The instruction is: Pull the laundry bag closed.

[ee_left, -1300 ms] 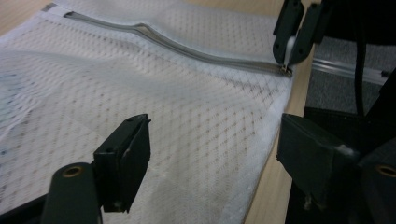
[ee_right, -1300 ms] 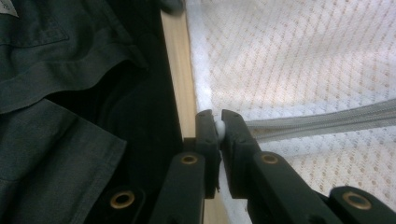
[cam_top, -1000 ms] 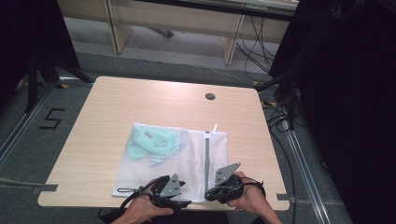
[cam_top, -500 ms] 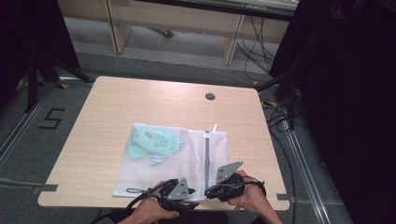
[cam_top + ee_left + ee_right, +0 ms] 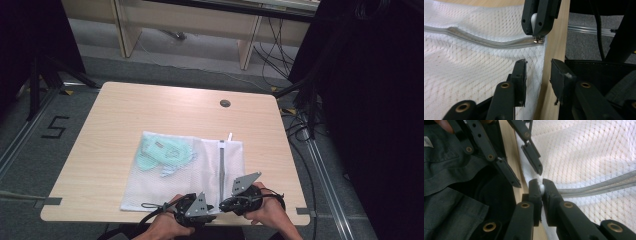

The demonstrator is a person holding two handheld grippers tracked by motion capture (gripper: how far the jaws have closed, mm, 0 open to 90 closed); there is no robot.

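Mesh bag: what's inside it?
Through the white mesh bag a mint-green garment shows in its left half. The right half, past the grey zipper, looks empty; the garment's underside is hidden.

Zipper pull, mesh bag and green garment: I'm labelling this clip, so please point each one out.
zipper pull [image 5: 541, 188], right gripper view, on the white tab pinched between the jaws.
mesh bag [image 5: 150, 187], high view, on bare white mesh near the front edge.
green garment [image 5: 162, 155], high view, on its middle, inside the bag.

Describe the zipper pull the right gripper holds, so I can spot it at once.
On the wooden table lies a white mesh laundry bag. Follow its grey zipper to the near edge: the small white zipper pull sits pinched in the right gripper.
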